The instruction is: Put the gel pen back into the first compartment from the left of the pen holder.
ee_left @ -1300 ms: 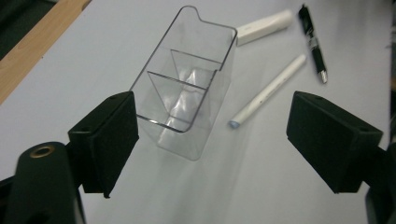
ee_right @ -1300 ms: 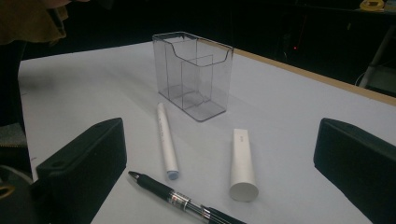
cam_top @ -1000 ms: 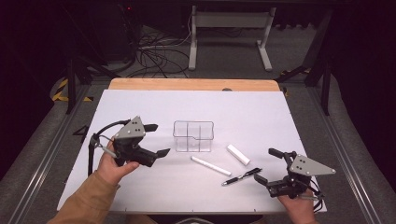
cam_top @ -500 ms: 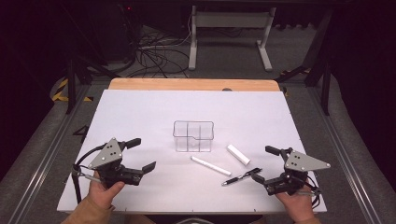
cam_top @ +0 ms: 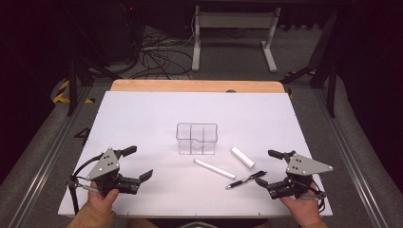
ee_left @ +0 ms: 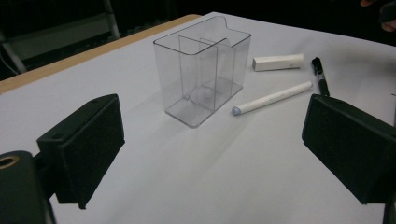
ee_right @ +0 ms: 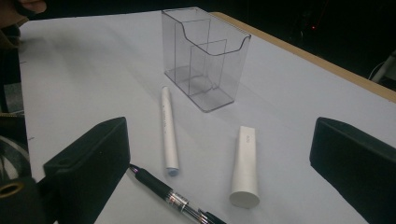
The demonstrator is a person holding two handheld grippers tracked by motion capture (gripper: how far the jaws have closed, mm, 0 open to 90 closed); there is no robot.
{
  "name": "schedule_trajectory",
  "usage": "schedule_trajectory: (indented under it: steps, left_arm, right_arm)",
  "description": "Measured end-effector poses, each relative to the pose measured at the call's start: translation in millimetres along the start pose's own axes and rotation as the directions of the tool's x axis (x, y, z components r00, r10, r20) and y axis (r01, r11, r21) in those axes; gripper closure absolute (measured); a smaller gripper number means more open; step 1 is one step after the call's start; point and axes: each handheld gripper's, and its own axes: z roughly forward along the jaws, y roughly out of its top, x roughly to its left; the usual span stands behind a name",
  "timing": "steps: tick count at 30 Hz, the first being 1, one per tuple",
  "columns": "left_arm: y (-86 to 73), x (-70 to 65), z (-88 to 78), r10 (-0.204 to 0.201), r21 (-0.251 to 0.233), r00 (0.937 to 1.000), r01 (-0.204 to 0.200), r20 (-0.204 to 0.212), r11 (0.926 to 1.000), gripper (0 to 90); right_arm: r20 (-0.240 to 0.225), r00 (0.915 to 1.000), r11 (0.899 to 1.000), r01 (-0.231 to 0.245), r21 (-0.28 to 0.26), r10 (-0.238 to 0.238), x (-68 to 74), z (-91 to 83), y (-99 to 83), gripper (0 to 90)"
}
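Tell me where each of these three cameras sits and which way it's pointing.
High view: fixed above the person's side, looking forward and down on the white table; both hands, left hand-held gripper and right hand-held gripper show.
Left gripper view: rides the left hand-held gripper, looking between its open jaws at the clear organizer.
Right gripper view: rides the right hand-held gripper, looking over the black pen toward the organizer.
Shared: both gripper views show the organizer, white marker, white tube and pen.
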Motion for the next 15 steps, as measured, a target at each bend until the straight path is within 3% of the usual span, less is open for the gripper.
schedule_trajectory:
  steps: [4, 15]
  left_arm:
    - [-1.5, 1.2, -3.5, -0.005, -0.029, 0.9999, 0.005, 0.01, 0.9996, 6.4]
    - [-6.1, 1.1, -6.8, 0.017, 0.006, 0.9989, -0.017, -0.043, 0.9998, 7.2]
  right_arm:
    - [-0.026, 0.9996, 1.0, -0.012, 0.007, 0.012, -1.3, 1.8, 0.3, 8.2]
    - [-0.034, 0.9994, 1.0, -0.005, 0.015, 0.005, -6.7, 5.3, 7.4, 6.4]
